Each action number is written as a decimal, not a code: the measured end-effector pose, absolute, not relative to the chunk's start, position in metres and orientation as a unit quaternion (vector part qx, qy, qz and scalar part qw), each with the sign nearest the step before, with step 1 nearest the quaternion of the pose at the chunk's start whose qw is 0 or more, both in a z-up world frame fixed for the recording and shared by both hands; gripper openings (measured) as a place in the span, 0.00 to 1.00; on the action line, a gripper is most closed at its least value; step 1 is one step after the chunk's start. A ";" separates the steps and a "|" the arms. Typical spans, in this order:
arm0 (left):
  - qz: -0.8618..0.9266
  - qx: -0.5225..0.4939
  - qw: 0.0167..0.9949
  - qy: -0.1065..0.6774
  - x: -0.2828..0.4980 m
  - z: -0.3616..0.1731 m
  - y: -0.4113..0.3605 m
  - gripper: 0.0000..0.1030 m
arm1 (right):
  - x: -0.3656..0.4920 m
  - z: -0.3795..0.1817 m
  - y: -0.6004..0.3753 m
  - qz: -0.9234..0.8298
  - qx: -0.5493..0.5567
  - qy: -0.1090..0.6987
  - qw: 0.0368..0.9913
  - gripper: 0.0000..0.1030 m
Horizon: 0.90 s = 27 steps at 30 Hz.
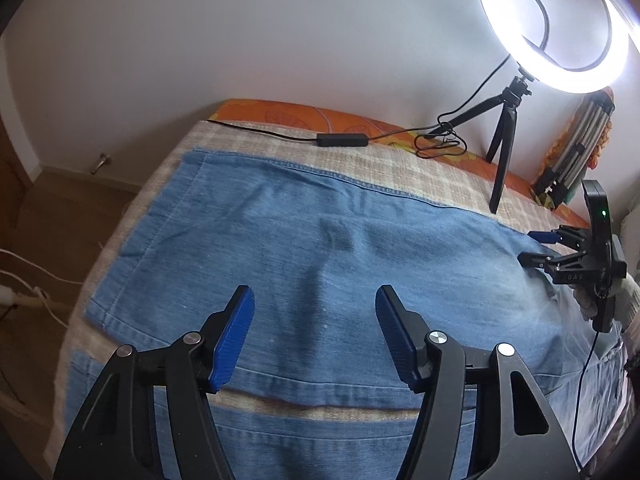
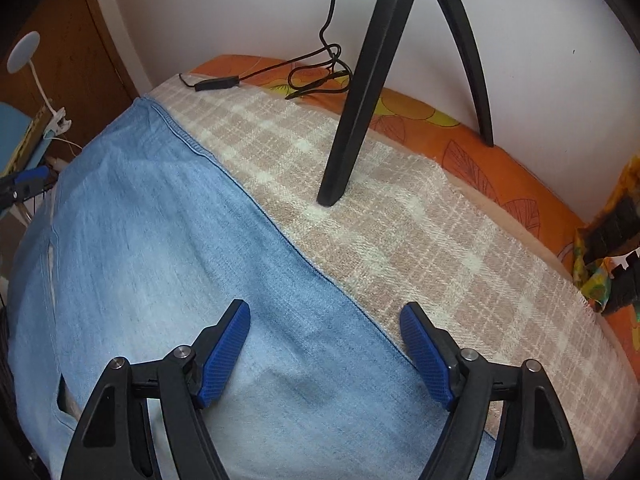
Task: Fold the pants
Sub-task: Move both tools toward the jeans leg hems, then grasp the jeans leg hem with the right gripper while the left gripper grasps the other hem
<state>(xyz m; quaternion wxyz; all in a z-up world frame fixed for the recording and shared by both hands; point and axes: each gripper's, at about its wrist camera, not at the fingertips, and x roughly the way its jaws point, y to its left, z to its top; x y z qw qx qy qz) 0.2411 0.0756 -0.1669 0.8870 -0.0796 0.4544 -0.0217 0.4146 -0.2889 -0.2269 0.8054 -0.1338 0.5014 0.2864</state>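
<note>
left gripper (image 1: 315, 334) spread, above jeans (image 1: 320, 248) | right gripper (image 2: 325, 354) spread, over jeans' far edge

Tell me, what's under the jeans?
A checked blanket lies under the jeans; it shows along their far edge and in a gap near the left claw. An orange sheet peeks out behind. What's beneath them is covered.

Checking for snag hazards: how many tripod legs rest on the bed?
3 legs on the tripod: one plants on the plaid blanket beside the jeans, two reach back over the orange sheet. The third's foot is unclear.
</note>
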 end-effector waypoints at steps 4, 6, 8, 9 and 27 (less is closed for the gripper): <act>-0.013 -0.080 0.886 0.457 0.248 -0.164 0.083 0.61 | 0.409 -0.221 -0.290 0.292 -0.130 0.508 0.800 0.32; -0.009 -0.080 0.884 0.461 0.253 -0.165 0.085 0.61 | 0.405 -0.219 -0.288 0.295 -0.135 0.510 0.797 0.19; -0.010 -0.084 0.881 0.465 0.259 -0.165 0.086 0.61 | 0.396 -0.215 -0.283 0.296 -0.161 0.503 0.796 0.10; -0.009 -0.087 0.880 0.468 0.262 -0.165 0.087 0.63 | 0.391 -0.212 -0.283 0.293 -0.170 0.499 0.798 0.07; -0.019 -0.193 0.828 0.526 0.346 -0.175 0.074 0.75 | 0.216 -0.145 -0.256 0.292 -0.296 0.330 0.847 0.04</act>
